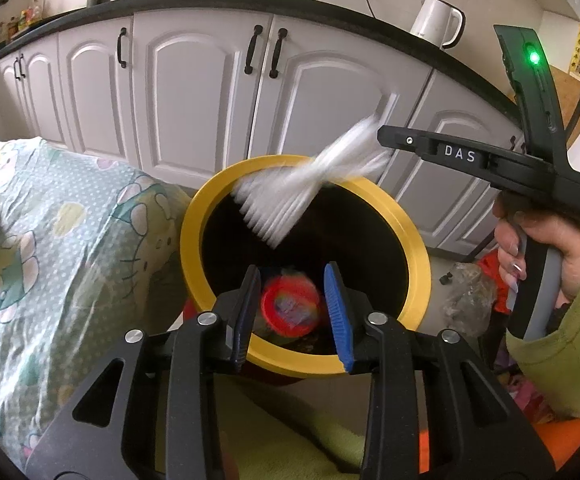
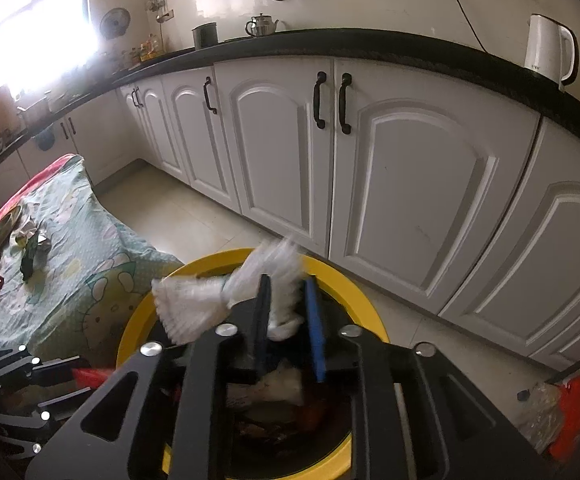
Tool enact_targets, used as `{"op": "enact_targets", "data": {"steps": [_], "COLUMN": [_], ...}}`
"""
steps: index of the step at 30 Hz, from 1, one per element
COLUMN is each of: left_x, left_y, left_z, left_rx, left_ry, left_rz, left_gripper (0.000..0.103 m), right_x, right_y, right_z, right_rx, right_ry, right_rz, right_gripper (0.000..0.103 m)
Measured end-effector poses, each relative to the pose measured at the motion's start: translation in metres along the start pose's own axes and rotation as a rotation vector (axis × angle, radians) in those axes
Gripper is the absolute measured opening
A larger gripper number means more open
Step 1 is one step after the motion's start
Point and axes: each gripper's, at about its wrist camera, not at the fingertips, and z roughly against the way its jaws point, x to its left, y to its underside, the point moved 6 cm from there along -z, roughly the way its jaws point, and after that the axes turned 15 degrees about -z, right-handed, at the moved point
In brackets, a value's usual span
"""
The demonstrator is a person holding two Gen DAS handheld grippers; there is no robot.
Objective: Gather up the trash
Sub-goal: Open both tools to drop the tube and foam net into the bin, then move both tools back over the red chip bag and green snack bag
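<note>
A yellow-rimmed bin (image 1: 414, 256) with a dark inside stands on the floor beside the table; it also shows in the right wrist view (image 2: 370, 308). My left gripper (image 1: 292, 308) is open over the bin's near rim, and a red-capped piece of trash (image 1: 290, 308) shows blurred between its fingers, not touching either. My right gripper (image 2: 288, 328) is open above the bin, and a white crumpled wrapper (image 2: 194, 304) is blurred between and left of its fingers. The same wrapper (image 1: 290, 196) shows in the left wrist view over the bin's mouth, off the right gripper's tip (image 1: 386, 136).
A table with a green cartoon-print cloth (image 1: 62, 232) is on the left, with more wrappers (image 2: 30, 248) and a plate on it. White kitchen cabinets (image 2: 390, 184) run behind the bin. A clear bag and red trash (image 2: 550, 412) lie on the floor at right.
</note>
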Motion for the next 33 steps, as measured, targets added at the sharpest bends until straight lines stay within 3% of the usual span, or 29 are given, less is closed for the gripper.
{"op": "enact_targets", "data": {"steps": [2, 6, 10, 14, 24, 33], "left_x": [0.001, 0.004, 0.015, 0.028, 0.062, 0.093], "left_y": [0.000, 0.002, 0.004, 0.004, 0.014, 0.027], "left_z": [0.001, 0.006, 0.015, 0.029, 0.074, 0.111], "left_rx": [-0.006, -0.017, -0.035, -0.052, -0.090, -0.140], "left_ry": [0.004, -0.002, -0.016, -0.075, -0.223, -0.329], "left_rz": [0.005, 0.022, 0.067, 0.101, 0.154, 0.208], "left_gripper": [0.044, 0.056, 0.073, 0.092, 0.092, 0.092], "right_x": [-0.001, -0.001, -0.001, 0.005, 0.053, 0.104], "right_y": [-0.001, -0.004, -0.008, -0.011, -0.010, 0.001], "right_z": [0.001, 0.005, 0.010, 0.018, 0.046, 0.061], "right_rx": [-0.006, -0.024, -0.044, -0.066, -0.107, -0.110], "right_ry": [0.003, -0.002, -0.008, -0.031, -0.134, -0.200], "right_rz": [-0.007, -0.026, -0.040, -0.048, -0.015, 0.089], "right_gripper": [0.030, 0.048, 0.055, 0.057, 0.061, 0.064]}}
